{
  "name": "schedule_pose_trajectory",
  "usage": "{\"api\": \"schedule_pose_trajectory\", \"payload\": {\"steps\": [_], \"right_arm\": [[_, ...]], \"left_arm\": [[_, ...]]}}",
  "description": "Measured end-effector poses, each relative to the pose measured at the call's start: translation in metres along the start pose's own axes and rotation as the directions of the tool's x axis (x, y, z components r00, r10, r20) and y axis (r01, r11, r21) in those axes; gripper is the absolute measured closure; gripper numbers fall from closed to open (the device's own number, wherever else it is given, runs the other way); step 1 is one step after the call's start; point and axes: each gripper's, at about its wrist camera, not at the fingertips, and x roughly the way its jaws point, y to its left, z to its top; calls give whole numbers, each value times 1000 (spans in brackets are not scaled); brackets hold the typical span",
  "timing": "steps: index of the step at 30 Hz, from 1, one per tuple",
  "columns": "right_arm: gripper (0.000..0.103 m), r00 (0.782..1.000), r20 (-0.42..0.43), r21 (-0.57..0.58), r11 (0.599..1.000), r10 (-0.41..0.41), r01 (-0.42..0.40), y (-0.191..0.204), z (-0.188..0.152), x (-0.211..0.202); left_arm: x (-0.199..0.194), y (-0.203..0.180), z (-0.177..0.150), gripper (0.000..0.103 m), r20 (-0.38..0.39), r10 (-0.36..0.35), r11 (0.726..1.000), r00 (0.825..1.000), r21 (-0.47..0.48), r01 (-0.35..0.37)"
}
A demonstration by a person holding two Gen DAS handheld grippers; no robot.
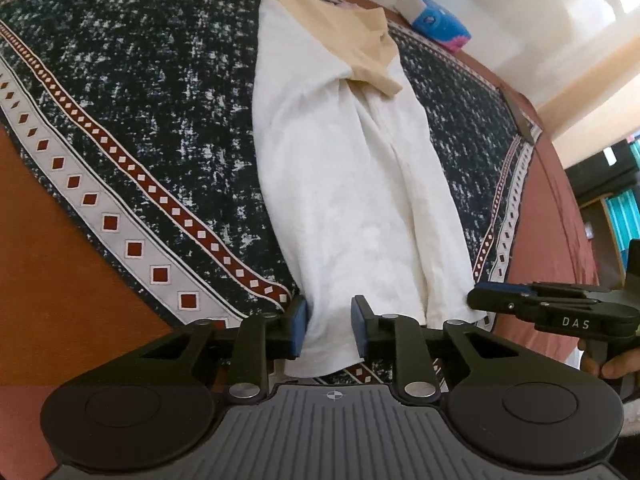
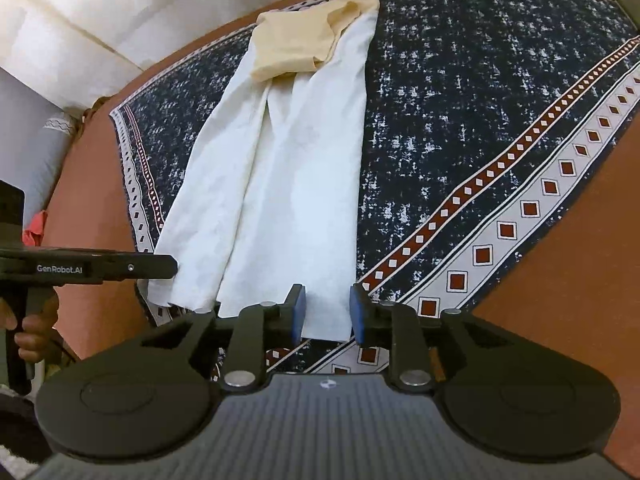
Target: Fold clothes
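Left gripper and right gripper each stand released, jaws parted astride the white garment's six-o'clock hem on the patterned cloth; tan fabric lies at twelve o'clock.

A long white cotton garment lies folded lengthwise into a narrow strip, running from the bottom centre of the left wrist view up toward the top centre. Soft creases and an overlapping fold run along its length. Its far end is a pale yellow cloth section, rumpled and partly turned over. In the right wrist view the same white strip slants from bottom centre to upper centre, the yellow part uppermost.
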Motion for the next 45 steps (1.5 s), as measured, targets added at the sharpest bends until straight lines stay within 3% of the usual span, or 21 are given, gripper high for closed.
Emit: {"api": "schedule_pose_trajectory", "payload": {"steps": [6,10,11,12,15,18,22,27,33,40,45], "right_arm": [[74,1000,13,-9,1000,-22,22,1,-1,0],[77,1000,-9,-22,1000,-7,6,4,0,3],[83,1000,-15,-19,1000,0,0,4,0,3],[94,1000,-21,-14,1000,7,-7,3,1,3],[97,999,-28,19,999,38,-37,0,4,0],[97,997,-31,36,997,72,-71,-3,10,-6],[98,992,-3,53,990,130,-129,-7,26,-23],[98,970,99,67,971,221,-228,-9,62,-45],[98,937,187,10,953,297,-304,-6,125,-45],[98,912,257,-30,946,320,-323,-5,202,-22],[98,918,271,17,952,291,-307,-18,251,8]], "left_arm": [[2,-5,-2,53,-4,-1,1000,1000,20,1],[3,-6,-3,54,-3,2,999,1000,33,-1],[3,-6,-3,81,-2,5,999,1000,40,-5],[3,-6,-3,95,-4,10,999,1000,45,-10],[-3,-5,0,103,-5,4,999,1000,40,-4],[-13,-2,6,103,0,-23,999,1000,26,23],[-34,-1,22,103,60,-80,996,995,-32,82],[-56,-7,53,103,178,-122,990,976,-52,133],[-65,-5,109,103,305,-165,977,938,-82,198],[-59,8,176,103,428,-133,968,894,-138,210],[-39,18,219,103,453,-99,965,886,-173,196]]}}
